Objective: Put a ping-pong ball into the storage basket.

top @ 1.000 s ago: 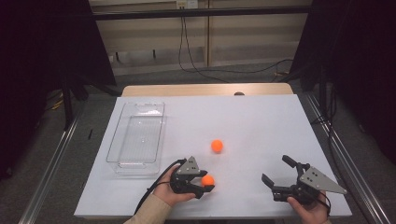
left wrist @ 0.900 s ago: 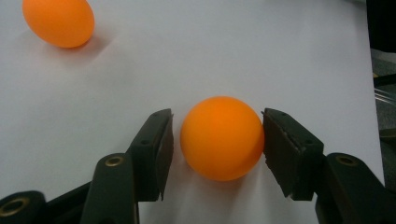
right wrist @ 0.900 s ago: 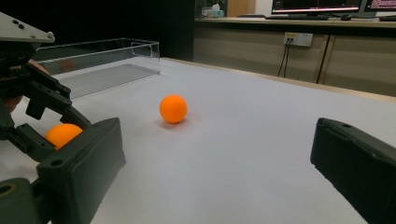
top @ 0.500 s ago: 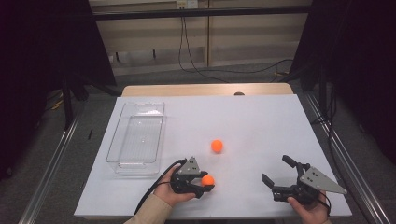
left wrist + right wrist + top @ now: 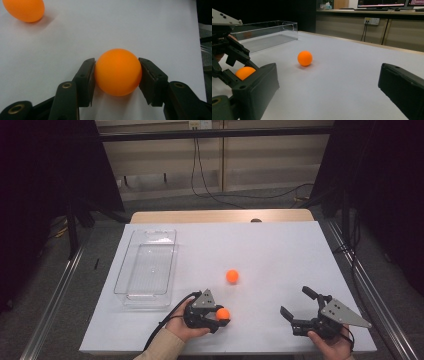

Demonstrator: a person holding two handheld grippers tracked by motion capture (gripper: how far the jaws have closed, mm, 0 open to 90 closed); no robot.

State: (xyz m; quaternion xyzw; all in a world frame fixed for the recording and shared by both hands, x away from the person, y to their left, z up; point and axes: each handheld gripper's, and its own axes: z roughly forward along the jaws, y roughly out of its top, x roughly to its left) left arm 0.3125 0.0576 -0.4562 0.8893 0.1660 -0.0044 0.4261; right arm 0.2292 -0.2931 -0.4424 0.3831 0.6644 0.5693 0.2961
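An orange ball [image 5: 223,314] [image 5: 118,72] sits between the two jaws of my left gripper [image 5: 219,316] [image 5: 117,62], low over the white table [image 5: 270,250] near its front edge. Both pads touch the ball, so this gripper is shut on it. A second orange ball [image 5: 232,276] [image 5: 23,10] [image 5: 305,58] lies loose on the table a little farther back. At the front right my right gripper [image 5: 296,301] [image 5: 328,77] stands open, jaws wide apart and nothing between them. In the right gripper view the held ball [image 5: 244,72] and the left gripper [image 5: 229,50] show at the left.
A clear plastic tray [image 5: 125,270] [image 5: 265,25] lies lengthwise along the table's left side, with nothing in it. Metal rails run along both sides of the table, and cables hang against the back wall.
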